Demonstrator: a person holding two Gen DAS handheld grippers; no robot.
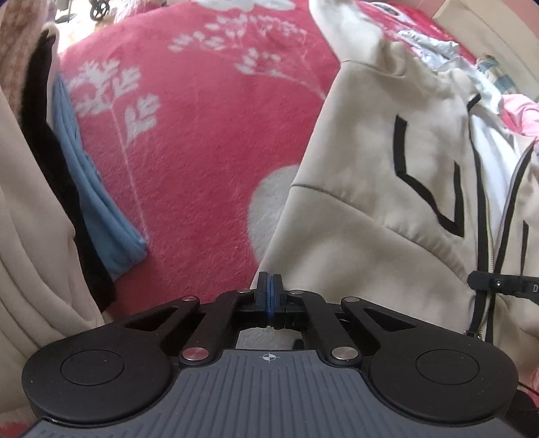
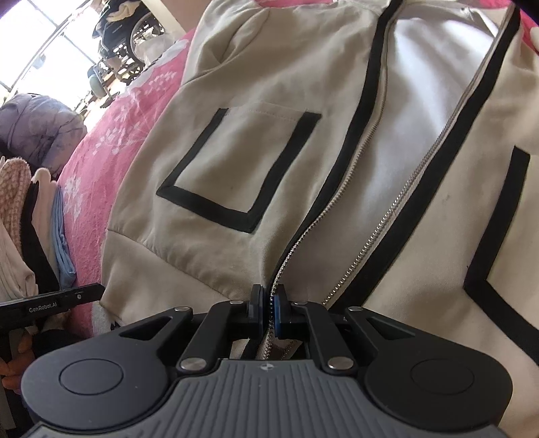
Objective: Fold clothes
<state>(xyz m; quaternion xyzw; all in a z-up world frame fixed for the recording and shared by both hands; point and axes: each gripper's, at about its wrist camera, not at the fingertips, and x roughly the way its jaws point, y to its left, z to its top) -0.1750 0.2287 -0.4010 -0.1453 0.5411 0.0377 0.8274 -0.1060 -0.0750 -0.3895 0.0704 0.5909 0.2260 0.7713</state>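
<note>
A beige zip-up jacket (image 2: 235,161) with black trim and black-outlined pockets lies front up and unzipped on a pink blanket (image 1: 202,134). My right gripper (image 2: 269,296) is shut on the jacket's bottom hem at the zipper (image 2: 363,242), with zipper teeth showing between the pads. It also appears as a black bar, the right gripper (image 1: 498,284), at the zipper in the left wrist view. My left gripper (image 1: 269,283) is shut at the jacket's (image 1: 370,202) lower left hem corner. The pads meet and no cloth shows between them. The left gripper (image 2: 84,294) touches that corner in the right wrist view.
A stack of folded clothes lies to the left: cream (image 1: 30,219), black (image 1: 64,168) and blue (image 1: 91,188) pieces. More garments, silver-white (image 1: 434,50) and pink (image 1: 518,111), lie beyond the jacket. A purple bundle (image 2: 40,124), a wheelchair (image 2: 128,30) and a bright window are far left.
</note>
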